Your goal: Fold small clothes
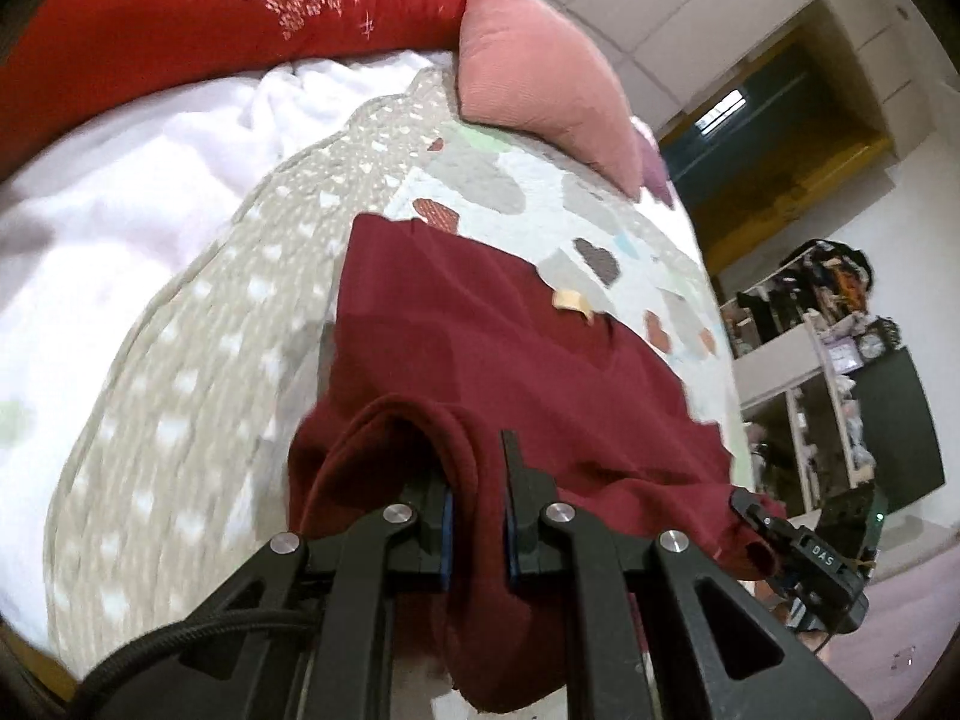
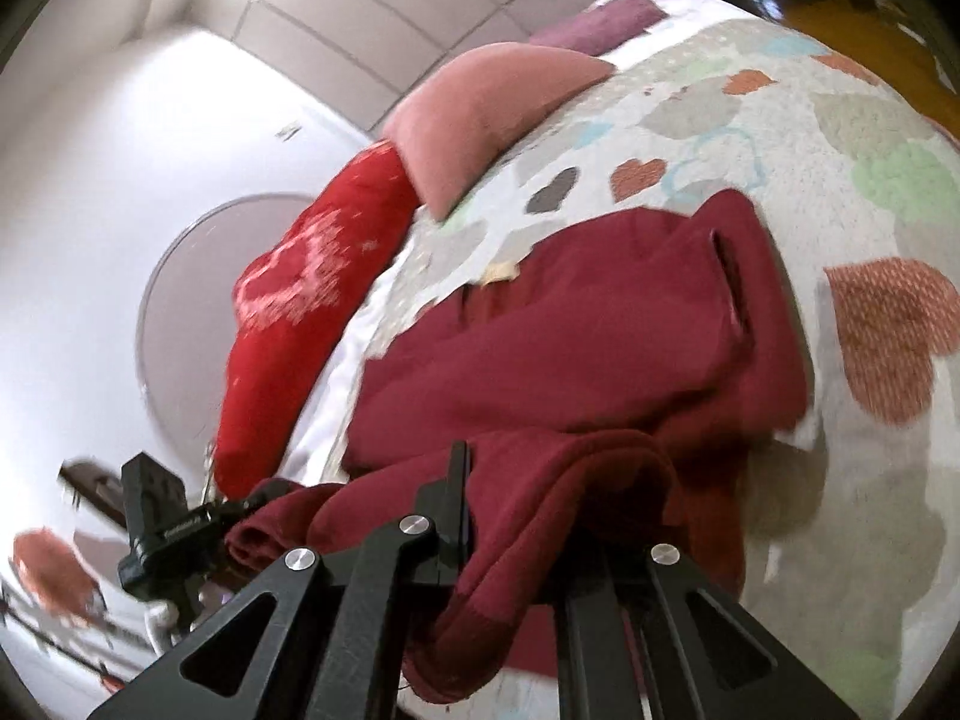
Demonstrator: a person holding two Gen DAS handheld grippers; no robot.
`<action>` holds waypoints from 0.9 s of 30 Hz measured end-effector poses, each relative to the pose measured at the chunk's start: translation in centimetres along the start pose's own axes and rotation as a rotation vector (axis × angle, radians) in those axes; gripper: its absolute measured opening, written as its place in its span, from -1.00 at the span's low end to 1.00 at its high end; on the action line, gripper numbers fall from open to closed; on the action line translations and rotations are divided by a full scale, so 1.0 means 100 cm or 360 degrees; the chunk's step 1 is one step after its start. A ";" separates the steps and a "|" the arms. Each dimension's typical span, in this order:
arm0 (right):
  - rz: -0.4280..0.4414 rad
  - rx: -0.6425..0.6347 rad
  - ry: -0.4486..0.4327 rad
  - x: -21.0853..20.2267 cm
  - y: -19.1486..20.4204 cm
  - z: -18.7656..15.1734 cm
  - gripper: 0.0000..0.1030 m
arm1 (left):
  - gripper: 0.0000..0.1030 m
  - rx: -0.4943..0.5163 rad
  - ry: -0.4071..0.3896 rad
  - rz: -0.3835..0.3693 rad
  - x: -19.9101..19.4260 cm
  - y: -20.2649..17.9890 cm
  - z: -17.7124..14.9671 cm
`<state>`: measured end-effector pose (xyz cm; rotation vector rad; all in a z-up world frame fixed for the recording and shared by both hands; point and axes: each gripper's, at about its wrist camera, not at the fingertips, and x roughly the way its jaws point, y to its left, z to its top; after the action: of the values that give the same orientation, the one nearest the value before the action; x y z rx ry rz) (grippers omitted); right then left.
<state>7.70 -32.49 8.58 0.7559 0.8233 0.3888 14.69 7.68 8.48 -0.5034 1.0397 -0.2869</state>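
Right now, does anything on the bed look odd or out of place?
Only one small thing: a pale tag sticks out at the far edge of the maroon garment, perhaps its label showing. Both grippers, left and right, grip its near hem.

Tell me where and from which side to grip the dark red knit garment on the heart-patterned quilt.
Grip the dark red knit garment along its near edge, coming in from the bed's near side, one corner per gripper. That edge is bunched into thick folds, which probably pinch easily; the far part lies flat on the heart-patterned quilt. The left gripper and right gripper are shut on it there.
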 end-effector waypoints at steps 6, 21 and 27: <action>-0.0064 0.0215 -0.0029 0.033 -0.038 0.049 -0.81 | -0.75 -0.0152 0.0075 -0.0046 0.046 0.014 0.043; -0.0090 0.0436 -0.0187 0.062 -0.073 0.111 0.38 | -0.32 -0.0575 0.0017 -0.0495 0.050 0.048 0.084; -0.0153 0.0348 -0.0226 0.040 -0.062 0.105 0.45 | -0.12 -0.0556 -0.0094 -0.0389 0.022 0.061 0.084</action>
<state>18.55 -39.09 6.59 0.9319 0.7723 0.1580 23.04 14.08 7.08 -0.9525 0.9749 -0.3053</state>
